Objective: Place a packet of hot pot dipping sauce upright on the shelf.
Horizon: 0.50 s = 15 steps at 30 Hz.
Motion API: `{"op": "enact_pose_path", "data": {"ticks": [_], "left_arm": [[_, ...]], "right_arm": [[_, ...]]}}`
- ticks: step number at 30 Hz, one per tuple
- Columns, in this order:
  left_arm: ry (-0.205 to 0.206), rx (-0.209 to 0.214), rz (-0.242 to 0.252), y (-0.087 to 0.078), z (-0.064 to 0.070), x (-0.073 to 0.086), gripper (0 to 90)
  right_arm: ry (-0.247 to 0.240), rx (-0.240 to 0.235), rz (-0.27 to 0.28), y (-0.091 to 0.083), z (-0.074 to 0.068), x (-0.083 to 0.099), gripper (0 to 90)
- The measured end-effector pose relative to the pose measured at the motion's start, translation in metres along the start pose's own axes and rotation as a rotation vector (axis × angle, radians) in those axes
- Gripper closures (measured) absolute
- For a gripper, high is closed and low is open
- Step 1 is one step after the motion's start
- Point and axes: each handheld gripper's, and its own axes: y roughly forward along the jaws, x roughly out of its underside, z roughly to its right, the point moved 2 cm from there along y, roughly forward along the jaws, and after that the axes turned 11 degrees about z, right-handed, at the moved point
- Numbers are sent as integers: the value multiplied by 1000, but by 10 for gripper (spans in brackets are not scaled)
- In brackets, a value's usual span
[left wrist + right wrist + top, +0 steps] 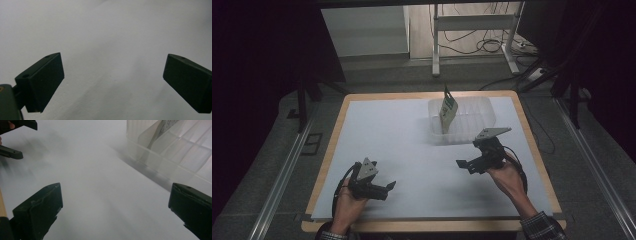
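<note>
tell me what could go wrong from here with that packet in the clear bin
1. The packet stands on edge, leaning in the clear plastic bin; a nudge to the bin could tip it flat.
2. The right gripper is close to the bin's near wall, jaws open and empty; a careless move could shove the light bin across the white sheet.
3. The left gripper, also open, sits far off, so it may be too late to steady the bin.

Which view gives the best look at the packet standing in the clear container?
The high view: the packet shows whole, leaning upright at the left end of the clear container. The right gripper view catches part of it through the container's wall, blurred. The left gripper view looks at white table surface between its open claw.
</note>
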Motion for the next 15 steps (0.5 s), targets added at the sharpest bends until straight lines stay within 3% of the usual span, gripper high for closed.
{"op": "enact_pose_path", "data": {"ticks": [15], "left_arm": [[0,5,-5,1,1,0,31]], "right_arm": [[22,-2,-5,-12,0,17,0]]}}
